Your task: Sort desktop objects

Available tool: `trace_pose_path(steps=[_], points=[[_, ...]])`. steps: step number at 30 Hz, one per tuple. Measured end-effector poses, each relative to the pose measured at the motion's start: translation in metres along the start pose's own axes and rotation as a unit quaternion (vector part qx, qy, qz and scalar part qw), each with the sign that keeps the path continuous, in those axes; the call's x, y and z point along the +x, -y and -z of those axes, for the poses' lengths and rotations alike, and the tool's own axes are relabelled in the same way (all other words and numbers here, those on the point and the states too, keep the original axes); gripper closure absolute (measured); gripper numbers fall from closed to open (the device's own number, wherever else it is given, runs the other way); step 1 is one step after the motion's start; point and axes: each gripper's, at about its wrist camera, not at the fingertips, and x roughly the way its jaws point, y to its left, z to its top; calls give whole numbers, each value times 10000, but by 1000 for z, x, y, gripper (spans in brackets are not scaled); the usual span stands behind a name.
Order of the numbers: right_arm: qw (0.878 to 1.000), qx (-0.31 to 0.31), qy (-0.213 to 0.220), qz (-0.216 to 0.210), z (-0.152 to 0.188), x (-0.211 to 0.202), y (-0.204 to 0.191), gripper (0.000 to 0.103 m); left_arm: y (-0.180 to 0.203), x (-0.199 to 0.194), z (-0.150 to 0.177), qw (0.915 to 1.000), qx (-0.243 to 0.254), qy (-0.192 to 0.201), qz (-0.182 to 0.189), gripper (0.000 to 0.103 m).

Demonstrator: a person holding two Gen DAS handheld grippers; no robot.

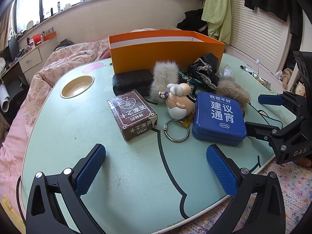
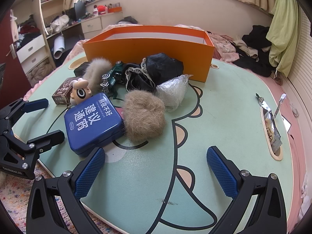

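Clutter sits in front of the orange box (image 1: 165,52) on the counter (image 1: 78,136): from its left, the brown card box (image 1: 132,115), the figurine keychain (image 1: 178,103), the blue tin (image 1: 219,117) and the tan fur ball (image 2: 143,115). Your left gripper (image 1: 156,167) and right gripper (image 2: 156,167) both hover with fingers apart and empty, so pick one outer item, straddle it squarely, and lift it clear over the box wall. Only the right view shows the toy car (image 2: 111,76) and the clear wrapped bundle (image 2: 173,90) plainly; the left alone shows the black case (image 1: 131,81).
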Motion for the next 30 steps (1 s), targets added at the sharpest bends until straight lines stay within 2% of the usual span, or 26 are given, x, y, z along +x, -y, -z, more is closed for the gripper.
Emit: trace_pose_path(steps=[17,23,26,30], points=[[10000,-5,-7,1,-1,0,1,0,0,0,0,10000,-4,4,-4,0],[9988,44,-181,462,-8,-2,6,0,1,0,-1,10000,-14,7,3,0],[9972,-212,52,709,-22,-23,4,0,2,0,-2,10000,-14,6,-2,0],[9979,-178,246,580,-63,-49,8,0,2,0,-2,10000,-17,6,-4,0]])
